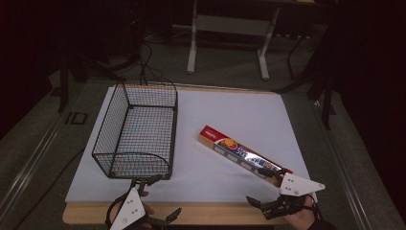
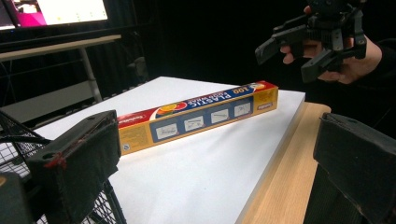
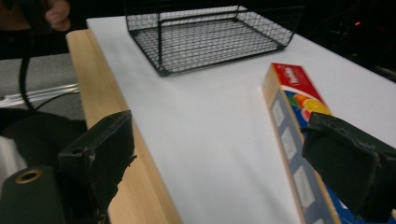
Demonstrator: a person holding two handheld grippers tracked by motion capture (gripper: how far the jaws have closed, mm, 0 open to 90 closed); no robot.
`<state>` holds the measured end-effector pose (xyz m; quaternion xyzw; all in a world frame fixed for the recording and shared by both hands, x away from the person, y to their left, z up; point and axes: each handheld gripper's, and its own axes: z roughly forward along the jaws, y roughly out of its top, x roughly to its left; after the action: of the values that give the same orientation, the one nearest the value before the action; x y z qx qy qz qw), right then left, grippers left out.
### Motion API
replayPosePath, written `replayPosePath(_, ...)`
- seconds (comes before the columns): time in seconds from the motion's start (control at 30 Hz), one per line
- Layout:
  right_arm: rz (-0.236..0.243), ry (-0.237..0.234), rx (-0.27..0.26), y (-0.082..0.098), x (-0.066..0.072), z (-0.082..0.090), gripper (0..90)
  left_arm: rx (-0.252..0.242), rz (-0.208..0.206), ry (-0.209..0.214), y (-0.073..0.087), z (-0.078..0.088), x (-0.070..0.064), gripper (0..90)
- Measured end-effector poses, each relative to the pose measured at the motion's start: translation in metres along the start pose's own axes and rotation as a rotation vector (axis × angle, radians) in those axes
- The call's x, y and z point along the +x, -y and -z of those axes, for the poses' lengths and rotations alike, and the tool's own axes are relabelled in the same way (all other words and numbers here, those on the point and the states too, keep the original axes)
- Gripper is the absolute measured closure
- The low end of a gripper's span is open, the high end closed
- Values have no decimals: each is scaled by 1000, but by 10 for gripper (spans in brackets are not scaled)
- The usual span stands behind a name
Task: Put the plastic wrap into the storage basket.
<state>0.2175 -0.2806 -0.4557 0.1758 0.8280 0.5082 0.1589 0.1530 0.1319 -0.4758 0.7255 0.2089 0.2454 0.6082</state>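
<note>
A long box of plastic wrap (image 1: pixel 242 154) lay flat on the white board (image 1: pixel 230 115), slanting from the middle toward the near right corner. A black wire basket (image 1: pixel 136 132) stood on the left side of the board, well apart from the box, and it had nothing in it. The right gripper (image 1: pixel 270 184) was down at the near end of the box, with its jaws wide apart. In the right gripper view one jaw sat just over the box's end and the other hung over the wooden table edge (image 3: pixel 107 121), so the box was not pinched yet. The left gripper (image 1: pixel 146 182) waited just in front of the basket's near wall, jaws apart too and holding nothing. It looked like the job had only just begun. The box had yet to be grabbed, lifted, carried across and set down in the basket.
</note>
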Motion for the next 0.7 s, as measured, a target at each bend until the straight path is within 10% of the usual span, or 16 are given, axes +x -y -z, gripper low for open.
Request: replayPosePath(0.7,12,-28,21,-7,-13,-3,116,0,-8,0,-1,0,-1,12)
